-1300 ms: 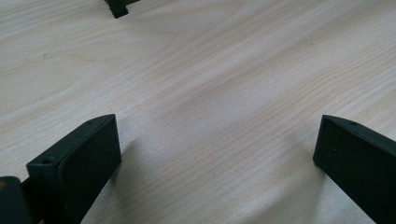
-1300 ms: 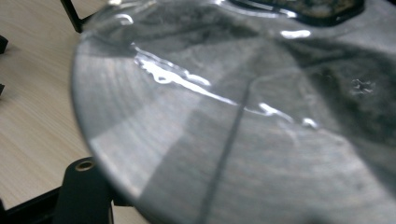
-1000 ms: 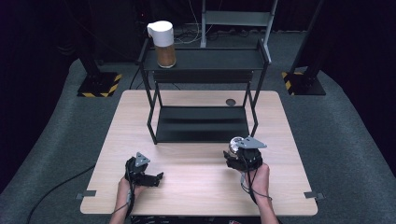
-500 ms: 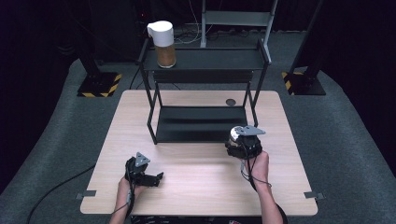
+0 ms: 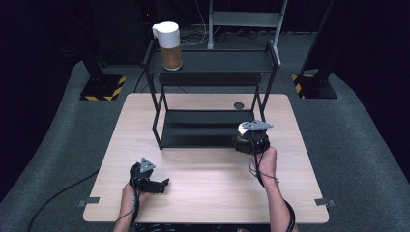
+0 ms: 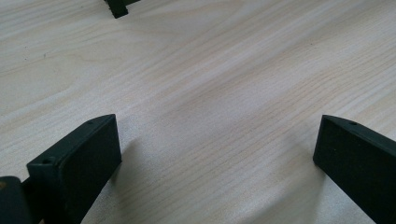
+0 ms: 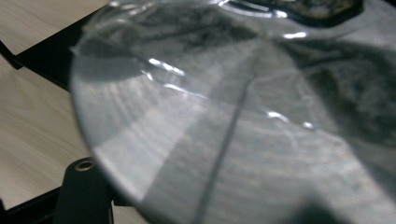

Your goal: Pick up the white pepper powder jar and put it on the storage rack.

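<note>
Right tool point(image 5: 251, 141) has moved up-frame since a second ago, now at the black rack's point(image 5: 208, 128) lower shelf; something clear and rounded against its camera, grip state unclear. Left tool point(image 5: 153, 184) unmoved lower left, jaws wide, empty, on the surface point(image 5: 203, 193). Jar point(image 5: 170, 41) top shelf

The high view looked down and forward over the whole table point(image 5: 203, 193), the black rack point(image 5: 208, 130) at frame centre. The left gripper view sat close above bare tabletop point(image 6: 210, 93). The right gripper view pressed near a clear curved surface point(image 7: 243, 140), sharing the rack's shelf point(image 7: 42, 58) at upper left.
</note>
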`<state>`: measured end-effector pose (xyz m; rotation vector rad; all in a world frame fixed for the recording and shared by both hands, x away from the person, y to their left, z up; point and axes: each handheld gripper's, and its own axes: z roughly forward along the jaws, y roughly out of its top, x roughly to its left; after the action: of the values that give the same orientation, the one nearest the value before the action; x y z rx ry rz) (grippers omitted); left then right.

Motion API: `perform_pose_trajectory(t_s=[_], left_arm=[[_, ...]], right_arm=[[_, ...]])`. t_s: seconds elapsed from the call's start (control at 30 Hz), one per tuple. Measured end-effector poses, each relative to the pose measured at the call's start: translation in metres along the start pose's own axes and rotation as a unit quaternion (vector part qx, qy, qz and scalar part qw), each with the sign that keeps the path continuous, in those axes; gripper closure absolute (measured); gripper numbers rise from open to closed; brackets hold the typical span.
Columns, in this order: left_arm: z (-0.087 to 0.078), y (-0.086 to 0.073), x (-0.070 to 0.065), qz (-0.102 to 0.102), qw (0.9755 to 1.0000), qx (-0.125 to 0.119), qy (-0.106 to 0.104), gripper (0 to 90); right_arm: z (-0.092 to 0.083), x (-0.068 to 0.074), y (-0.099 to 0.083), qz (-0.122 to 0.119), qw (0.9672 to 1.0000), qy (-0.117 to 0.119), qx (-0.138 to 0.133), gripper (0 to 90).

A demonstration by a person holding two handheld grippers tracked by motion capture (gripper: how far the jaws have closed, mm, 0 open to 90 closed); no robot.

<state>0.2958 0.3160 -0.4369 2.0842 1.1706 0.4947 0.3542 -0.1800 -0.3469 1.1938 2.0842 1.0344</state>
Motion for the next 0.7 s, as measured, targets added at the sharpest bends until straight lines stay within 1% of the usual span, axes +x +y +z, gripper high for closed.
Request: perform_pose_trajectory(t_s=[0.27,0.53,0.7], left_arm=[[0.000,0.000,0.000,0.000,1.0000,0.000,0.000,0.2],[0.000,0.000,0.000,0.000,1.0000,0.000,0.000,0.2],[0.000,0.000,0.000,0.000,1.0000,0.000,0.000,0.2]], right_arm=[[0.005,-0.005,0.016,-0.001,1.0000,0.000,-0.001,30.3],[0.008,-0.009,0.027,-0.004,1.0000,0.005,-0.006,30.3],[0.011,-0.011,0.035,-0.006,1.0000,0.005,-0.001,30.3]])
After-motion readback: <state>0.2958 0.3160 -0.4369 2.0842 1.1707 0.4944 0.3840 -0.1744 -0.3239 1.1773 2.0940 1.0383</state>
